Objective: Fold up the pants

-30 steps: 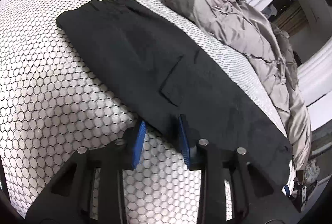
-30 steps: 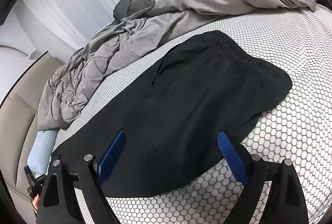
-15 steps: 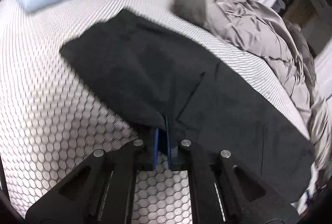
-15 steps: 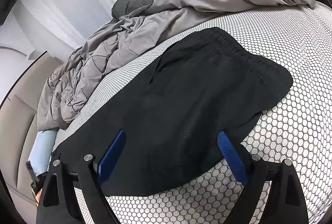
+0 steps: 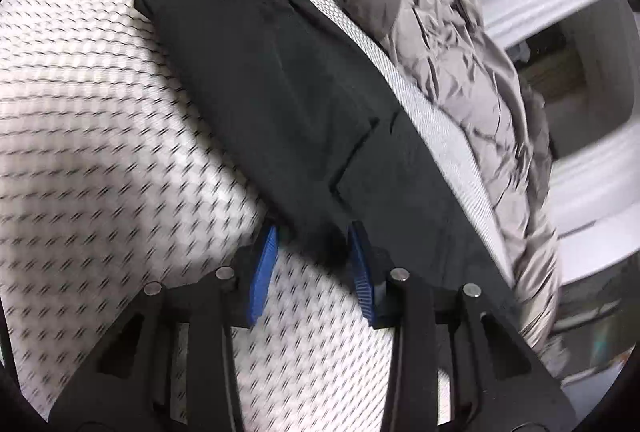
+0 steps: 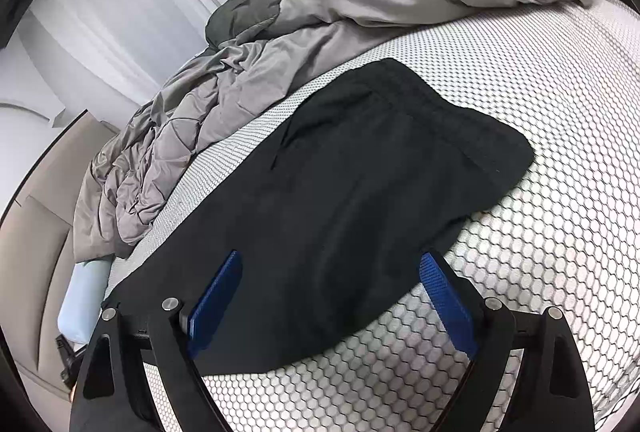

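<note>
A: What does the left camera see?
B: The black pants [image 5: 288, 120] lie flat on the dotted bed [image 5: 100, 152]; the left claw [image 5: 311, 244] is opening, with the pants' edge between its blue pads, not pinched

A: And the right one?
B: The right claw [image 6: 330, 264] is wide open over the pants [image 6: 360, 192], holding nothing; a grey blanket [image 6: 320, 12] sits behind

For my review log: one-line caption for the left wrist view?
Left hand-held gripper, jaws opening, at edge of black pants on honeycomb mattress.
</note>
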Action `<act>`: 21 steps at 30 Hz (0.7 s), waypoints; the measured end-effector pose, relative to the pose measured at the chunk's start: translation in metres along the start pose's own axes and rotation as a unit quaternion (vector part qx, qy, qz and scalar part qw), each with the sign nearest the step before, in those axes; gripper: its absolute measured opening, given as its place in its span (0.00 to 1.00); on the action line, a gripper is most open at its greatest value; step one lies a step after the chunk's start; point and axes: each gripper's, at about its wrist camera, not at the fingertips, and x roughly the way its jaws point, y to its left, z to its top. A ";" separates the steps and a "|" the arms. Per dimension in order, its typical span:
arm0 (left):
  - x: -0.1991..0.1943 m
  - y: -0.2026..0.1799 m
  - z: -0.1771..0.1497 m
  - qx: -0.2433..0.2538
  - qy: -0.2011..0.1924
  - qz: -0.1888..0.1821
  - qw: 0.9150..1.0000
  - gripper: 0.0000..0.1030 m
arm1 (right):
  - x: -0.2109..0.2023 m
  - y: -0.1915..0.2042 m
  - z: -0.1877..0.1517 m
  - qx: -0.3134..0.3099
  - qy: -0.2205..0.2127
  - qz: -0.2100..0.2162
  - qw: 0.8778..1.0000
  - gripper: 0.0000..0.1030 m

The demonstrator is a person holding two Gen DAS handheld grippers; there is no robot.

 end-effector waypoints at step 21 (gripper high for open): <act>-0.007 -0.028 0.019 0.041 -0.074 0.023 0.996 0.01 | 0.063 -0.074 0.038 0.148 0.034 0.098 0.984 0.31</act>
